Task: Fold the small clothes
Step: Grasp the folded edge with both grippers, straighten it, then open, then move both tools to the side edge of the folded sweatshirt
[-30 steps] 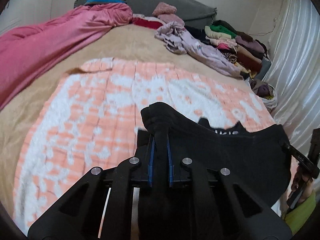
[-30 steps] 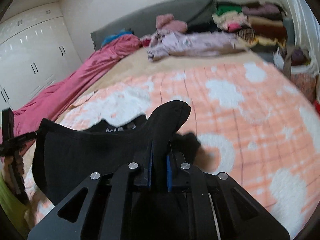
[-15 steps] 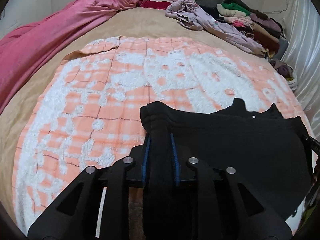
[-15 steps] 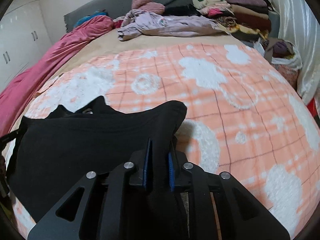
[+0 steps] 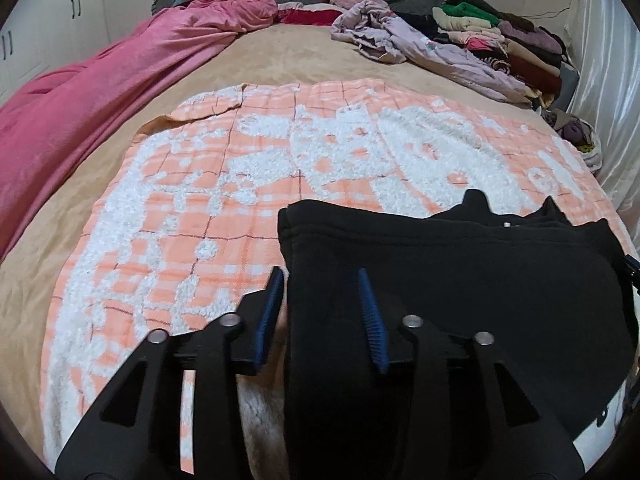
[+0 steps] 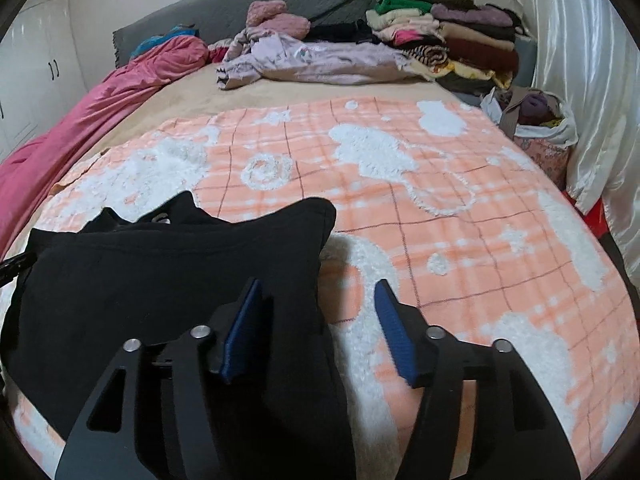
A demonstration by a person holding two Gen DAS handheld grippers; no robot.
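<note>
Orange-and-white checked fleece blanket (image 5: 224, 216) supports the folded black knit garment (image 5: 460, 280), which lies flat at the near edge. Left gripper (image 5: 320, 312) and right gripper (image 6: 316, 320) both stand wide, straddling the garment's outer corners without clamping. Withdraw straight back, clear of the fabric, to avoid dragging the fold.

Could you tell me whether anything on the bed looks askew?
Yes: the orange-and-white blanket has its far left corner flipped over, showing a tan underside. The lilac garment lies crumpled beside the folded stacks.
</note>
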